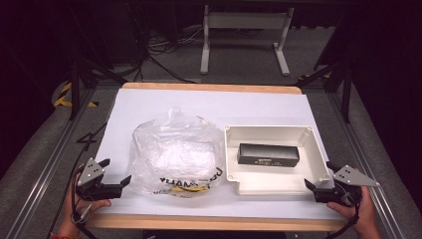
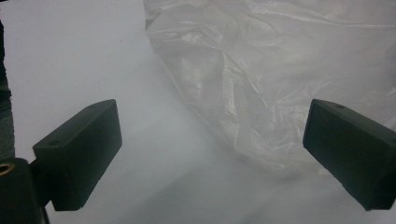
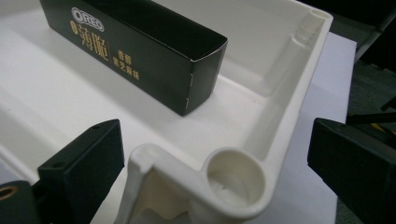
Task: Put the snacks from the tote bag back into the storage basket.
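On the white table (image 1: 149, 107), a crumpled clear plastic bag (image 1: 174, 154) lies left of centre, and a white tray (image 1: 316, 144) sits just to its three o'clock side. A black biscuit box (image 1: 268, 155) lies flat inside the tray, long side running nine to three.

The left gripper (image 1: 113, 172) rests at the bag's eight o'clock, near its edge but apart from it. Its jaws stand wide open and hold nothing; in the left gripper view the bag (image 2: 280, 79) lies ahead, toward one o'clock.

The right gripper (image 1: 318, 175) sits at the tray's five o'clock corner. Its jaws are spread wide, one on either side of the tray's corner (image 3: 233, 177), not gripping it. The box (image 3: 140, 51) lies beyond, at eleven o'clock.
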The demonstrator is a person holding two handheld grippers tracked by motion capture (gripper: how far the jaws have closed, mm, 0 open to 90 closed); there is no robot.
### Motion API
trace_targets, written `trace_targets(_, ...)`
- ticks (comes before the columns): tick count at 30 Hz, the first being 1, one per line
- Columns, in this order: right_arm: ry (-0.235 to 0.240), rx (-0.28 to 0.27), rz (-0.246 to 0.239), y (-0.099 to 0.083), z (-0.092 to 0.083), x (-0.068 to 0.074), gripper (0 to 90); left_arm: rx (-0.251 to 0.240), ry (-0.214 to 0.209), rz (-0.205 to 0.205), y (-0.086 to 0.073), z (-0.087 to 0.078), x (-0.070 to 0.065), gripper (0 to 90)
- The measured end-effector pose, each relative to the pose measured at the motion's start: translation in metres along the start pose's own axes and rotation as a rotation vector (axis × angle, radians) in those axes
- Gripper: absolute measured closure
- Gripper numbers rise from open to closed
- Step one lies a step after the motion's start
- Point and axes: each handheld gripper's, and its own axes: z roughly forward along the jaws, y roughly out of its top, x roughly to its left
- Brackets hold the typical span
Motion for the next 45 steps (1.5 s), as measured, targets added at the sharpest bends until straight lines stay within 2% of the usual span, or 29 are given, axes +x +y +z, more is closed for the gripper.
trace_targets(5, -0.012, 0.003, 0.009, -0.005, 0.0, 0.001, 4.6, -0.002, -0.001, -0.008, 0.0, 0.0, 0.0, 5.4)
trace_targets(13, -0.045, -0.017, -0.01, -0.013, 0.001, 0.007, 4.6, -0.006, 0.002, -0.016, 0.0, 0.001, 0.002, 5.4)
trace_targets(15, -0.032, -0.049, 0.036, -0.015, -0.002, 0.003, 4.6, -0.005, 0.003, -0.013, 0.0, 0.001, 0.003, 5.4)
trace_targets(16, -0.032, -0.049, 0.036, -0.015, -0.002, 0.003, 4.6, -0.005, 0.004, -0.013, 0.0, 0.002, 0.003, 5.4)
trace_targets(18, -0.049, -0.075, 0.067, -0.017, -0.005, 0.001, 4.8, 0.0, 0.006, -0.012, 0.0, 0.002, 0.002, 5.4)
trace_targets(20, -0.048, -0.081, 0.069, -0.017, -0.005, 0.001, 4.9, -0.002, 0.009, -0.013, 0.0, 0.002, 0.002, 5.4)
trace_targets(32, -0.057, -0.09, 0.028, -0.01, -0.009, 0.005, 4.9, -0.017, 0.004, -0.013, 0.001, 0.0, 0.002, 5.4)
trace_targets(45, -0.05, -0.083, 0.021, -0.007, -0.009, 0.007, 4.8, -0.013, 0.001, -0.008, 0.002, 0.001, 0.0, 5.4)
